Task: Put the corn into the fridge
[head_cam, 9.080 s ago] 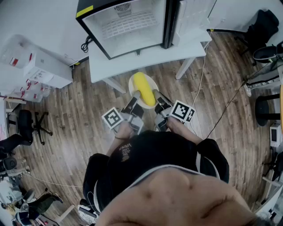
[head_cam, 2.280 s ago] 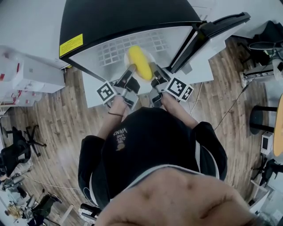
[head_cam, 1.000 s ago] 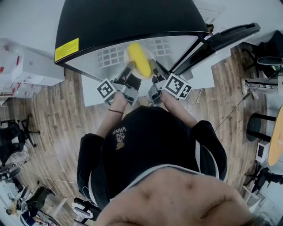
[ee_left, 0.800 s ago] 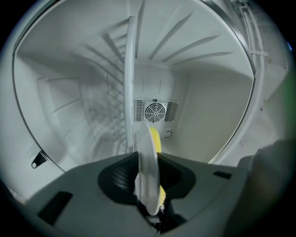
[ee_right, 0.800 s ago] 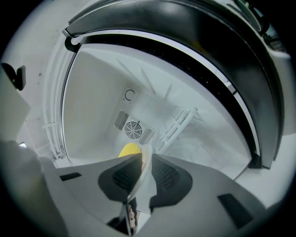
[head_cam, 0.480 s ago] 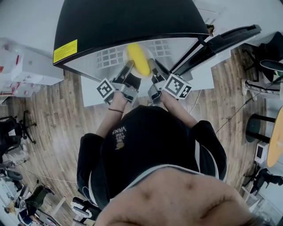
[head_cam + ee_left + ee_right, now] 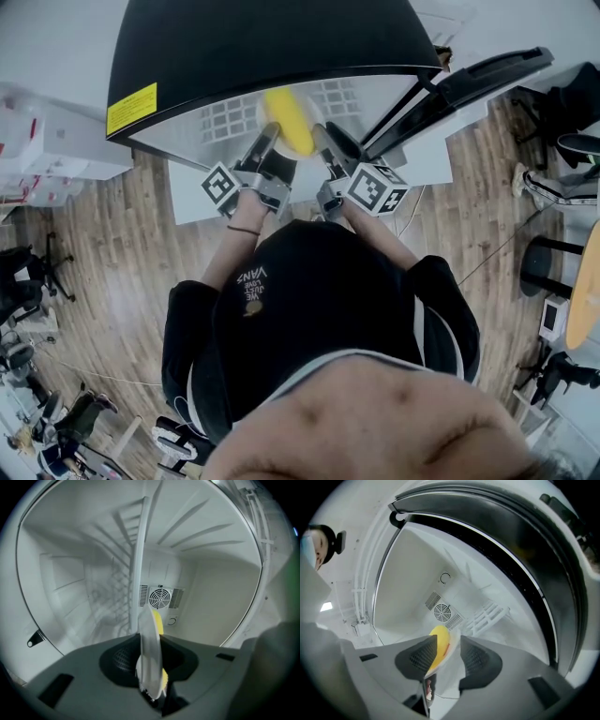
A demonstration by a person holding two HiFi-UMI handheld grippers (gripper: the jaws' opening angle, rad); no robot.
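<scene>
Leaning over the open fridge [image 7: 267,42], the person's head and black top fill the lower half of the head view, and both arms are hidden up to the wrists. The fridge's black roof covers most of the cabinet there, so only a strip of the white inside shows. The white plate [image 7: 263,105] almost vanishes against that strip. The yellow corn [image 7: 288,120] on it is plain to see, sitting inside the fridge mouth towards the door [image 7: 487,77] side. Whether the plate rests on the wire shelf [image 7: 490,616] or hangs above it, I cannot tell.

The left gripper [image 7: 151,651] is clamped on the plate's rim. The plate stands edge-on between its jaws and hides all but a sliver of corn. The right gripper [image 7: 444,654] has its jaws apart, with the rim between them and a clear gap on the far jaw's side. The fan grille [image 7: 441,612] on the back wall shows past both grippers. Another person is cut off at the upper left edge of the right gripper view.

A second ago the right jaws were tight on the rim; they have just been opening. Nine seconds back the plate hung over the floor, short of the table [image 7: 192,195] edge, and now it is inside the fridge.
</scene>
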